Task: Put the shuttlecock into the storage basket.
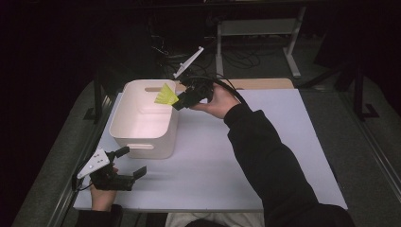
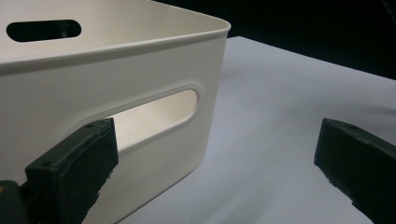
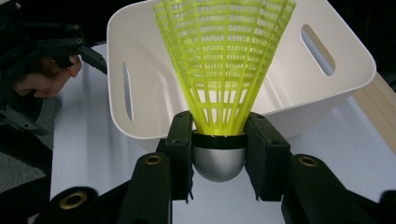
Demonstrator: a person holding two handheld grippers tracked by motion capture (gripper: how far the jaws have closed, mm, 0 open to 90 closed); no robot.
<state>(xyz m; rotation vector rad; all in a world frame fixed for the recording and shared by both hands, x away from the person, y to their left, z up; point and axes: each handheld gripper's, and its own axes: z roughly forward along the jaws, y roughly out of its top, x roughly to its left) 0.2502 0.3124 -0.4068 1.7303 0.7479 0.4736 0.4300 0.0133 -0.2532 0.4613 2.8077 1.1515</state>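
The right gripper (image 3: 218, 154) has its jaws clamped on the silver head of a yellow shuttlecock (image 3: 224, 65). The shuttlecock's long axis runs out from the jaws, skirt pointing left over the right rim of a white bin (image 1: 142, 137). At the counter's (image 1: 265, 156) near left, the left gripper (image 1: 128, 163) rests with jaws apart.

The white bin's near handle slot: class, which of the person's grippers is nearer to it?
Left. The left gripper sits just in front of the slot; the right gripper, holding the shuttlecock, is by the bin's far corner.
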